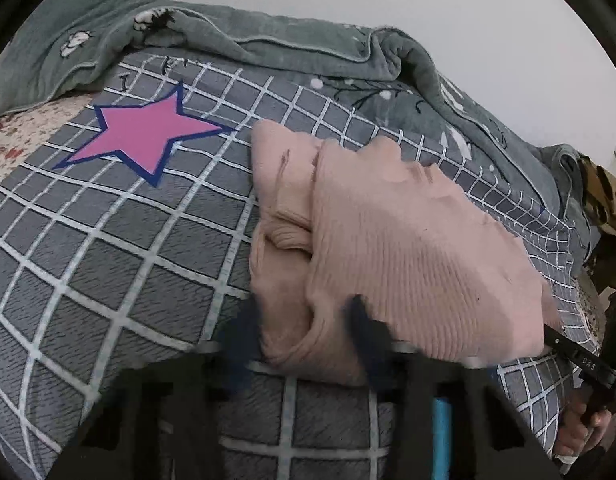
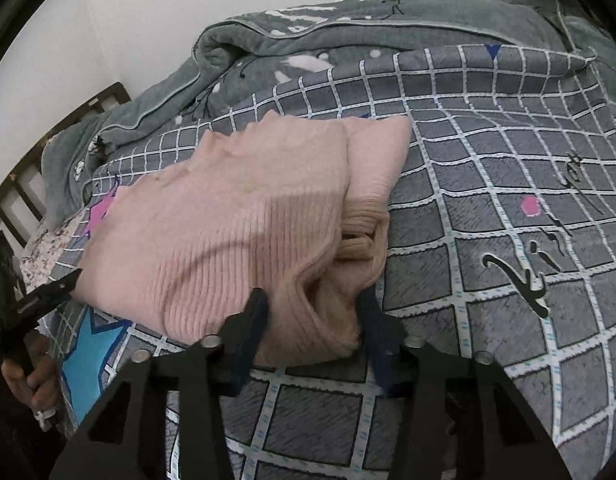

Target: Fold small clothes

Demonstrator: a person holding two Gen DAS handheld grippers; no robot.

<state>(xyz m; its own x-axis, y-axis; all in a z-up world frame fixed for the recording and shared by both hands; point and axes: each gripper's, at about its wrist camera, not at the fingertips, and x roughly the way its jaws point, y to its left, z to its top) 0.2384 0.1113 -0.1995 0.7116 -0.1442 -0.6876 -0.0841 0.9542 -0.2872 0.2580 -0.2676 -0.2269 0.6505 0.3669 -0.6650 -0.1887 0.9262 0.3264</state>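
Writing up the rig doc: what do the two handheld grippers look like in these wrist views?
Both match: black angular frames with cut-out openings and dark navy fingers. The right gripper shows round silver bolt heads on its frame. The left gripper has a light blue part low on its frame. Seen from the left camera, the right gripper's black bar bears small white lettering, too small to read fully. No sleeves or cables show.
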